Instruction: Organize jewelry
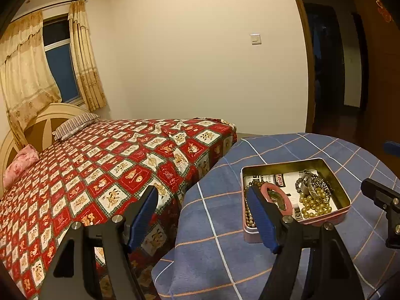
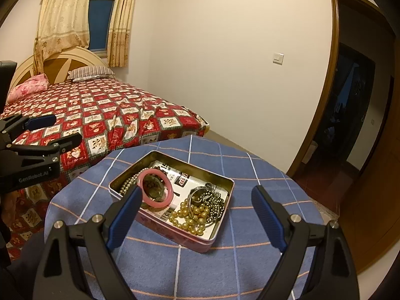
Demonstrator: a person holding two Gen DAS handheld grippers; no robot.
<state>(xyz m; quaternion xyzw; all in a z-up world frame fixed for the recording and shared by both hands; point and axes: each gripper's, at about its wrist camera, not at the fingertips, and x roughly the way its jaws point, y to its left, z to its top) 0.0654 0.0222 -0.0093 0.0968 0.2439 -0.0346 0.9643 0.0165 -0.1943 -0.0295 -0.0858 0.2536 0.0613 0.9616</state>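
Two grippers up and both spread wide, holding nothing. My right gripper [image 2: 196, 221] hangs just above the near side of the shallow pink rectangular tin [image 2: 215, 237], lid off, with its left blue pad [image 2: 125, 215] over the tin's left end. My left gripper [image 1: 205, 215] sits off to the side, one pad crossing the tin's near-left corner in its own view, the other out over the bed.

All the jewelry is in that tin, on printed paper: a pink bangle [image 2: 155, 187] around a dark greenish piece I can't identify, a strand of small gold-brown beads [image 2: 128, 182] along the left wall, then big golden pearls [image 2: 192, 216], a dark small-bead chain [image 2: 216, 203] and a silvery metal bangle [image 2: 200, 192] all heaped at the right end.

My worry is that heap. It looks tangled, so pinching one strand will probably drag the others up and spill them. The tin looks light too, and could slide or tip on soft fabric if I snag its wall.

It sits on a round table under a blue plaid cloth [image 2: 262, 200], so dropped beads would roll off easily. Beyond is a bed with a red teddy-bear quilt [image 2: 105, 115], curtains over a dark window, plain cream wall and an open doorway on the right.
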